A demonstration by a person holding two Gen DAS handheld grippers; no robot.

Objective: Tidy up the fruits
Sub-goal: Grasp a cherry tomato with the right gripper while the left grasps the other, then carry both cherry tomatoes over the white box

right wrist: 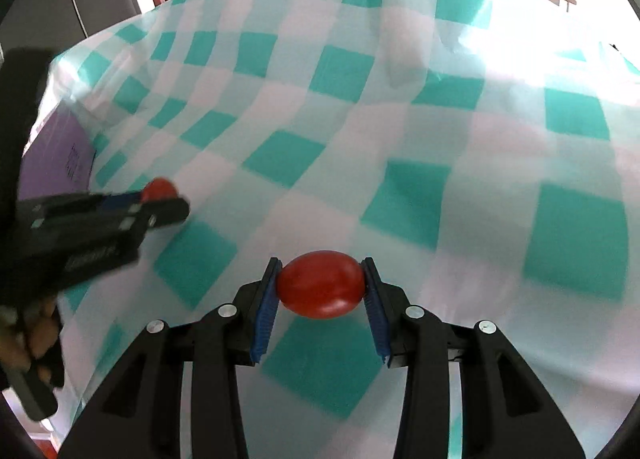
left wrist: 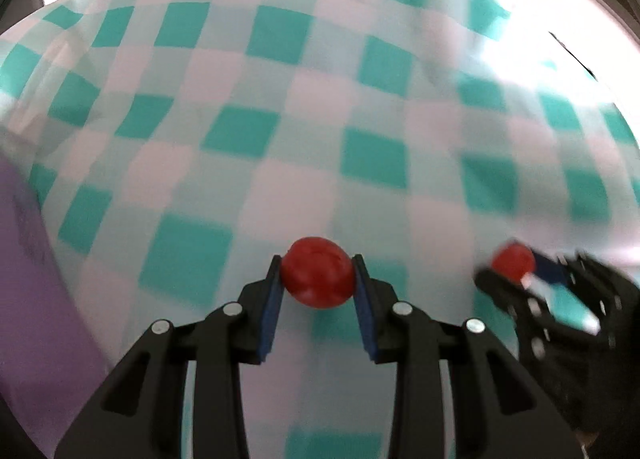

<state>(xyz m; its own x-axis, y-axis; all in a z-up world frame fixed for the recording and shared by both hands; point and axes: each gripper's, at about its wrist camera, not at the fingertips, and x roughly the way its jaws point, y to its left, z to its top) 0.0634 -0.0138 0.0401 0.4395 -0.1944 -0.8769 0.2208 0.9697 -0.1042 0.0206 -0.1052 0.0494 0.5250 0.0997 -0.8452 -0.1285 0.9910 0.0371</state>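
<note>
My left claw [left wrist: 318, 279] and right claw [right wrist: 320, 285] are matte black, with slotted fingers, blue ribbed pads [right wrist: 264, 315] and round silver screws [right wrist: 226, 311]. White lettering, too blurred to read, marks the left claw's side.

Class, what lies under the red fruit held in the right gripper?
Under the red fruit in the right gripper only the teal-and-white checked cloth shows. Whatever the cloth covers is hidden.

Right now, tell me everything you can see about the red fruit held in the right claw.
The red fruit is a small, smooth, glossy oval, like a cherry tomato, with no visible stem. It lies sideways, long axis across the right claw, pinched at its two ends between the blue pads. It is held clear above the teal and white checked cloth, with nothing else touching it.
</note>
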